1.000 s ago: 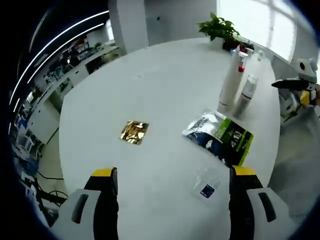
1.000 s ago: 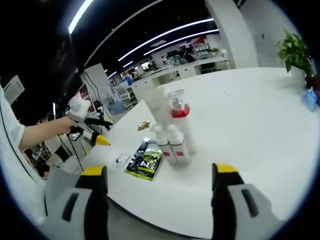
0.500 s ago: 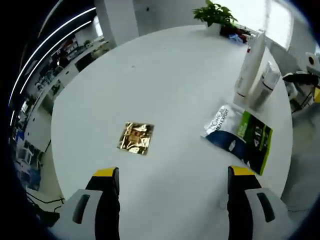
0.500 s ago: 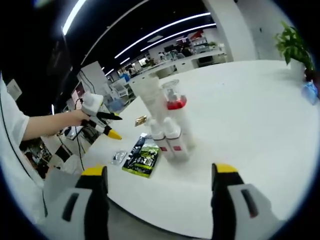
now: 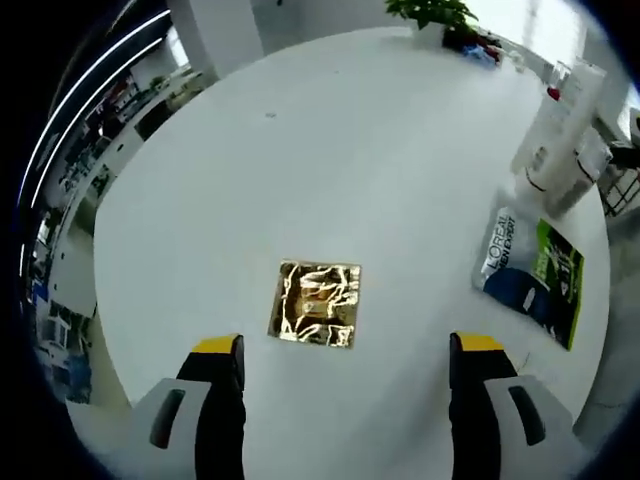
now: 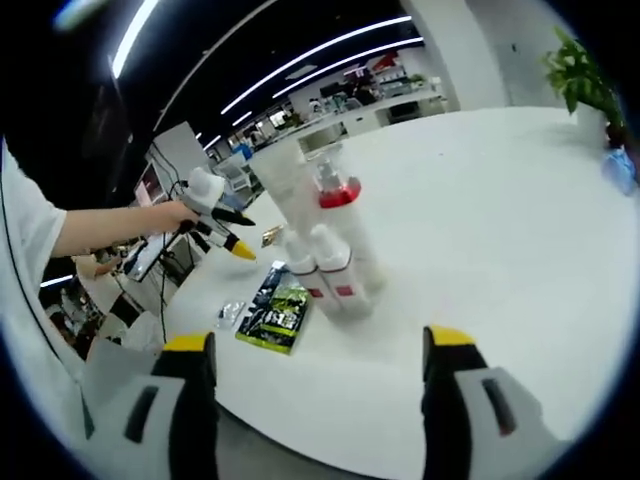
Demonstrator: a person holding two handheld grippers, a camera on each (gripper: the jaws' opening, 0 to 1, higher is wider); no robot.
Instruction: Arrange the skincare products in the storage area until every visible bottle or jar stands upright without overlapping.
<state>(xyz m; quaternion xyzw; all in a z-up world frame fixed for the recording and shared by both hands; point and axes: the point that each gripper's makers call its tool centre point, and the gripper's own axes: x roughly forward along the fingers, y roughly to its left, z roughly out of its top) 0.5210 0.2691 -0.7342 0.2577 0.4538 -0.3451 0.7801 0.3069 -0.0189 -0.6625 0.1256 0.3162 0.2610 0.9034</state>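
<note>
Smooth round white table (image 5: 330, 150) bearing: crinkled square gold foil sachet (image 5: 318, 303), lying flat ahead of left gripper (image 5: 342, 352), jaws standing apart; glossy green-blue pouch (image 5: 530, 273); upright cylindrical bottles (image 6: 322, 250), clustering ahead of right gripper (image 6: 318, 352), jaws gaping, empty.

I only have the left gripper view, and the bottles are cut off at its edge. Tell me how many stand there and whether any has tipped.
Observer: The right gripper view shows four, none lying down: a tall white tube, a red-collared pump bottle and two small white bottles in front, all close together.
Operator: Report anything lying by the green pack.
Observer: A small clear sachet lies flat beside the green pack, on its side away from the bottles.
</note>
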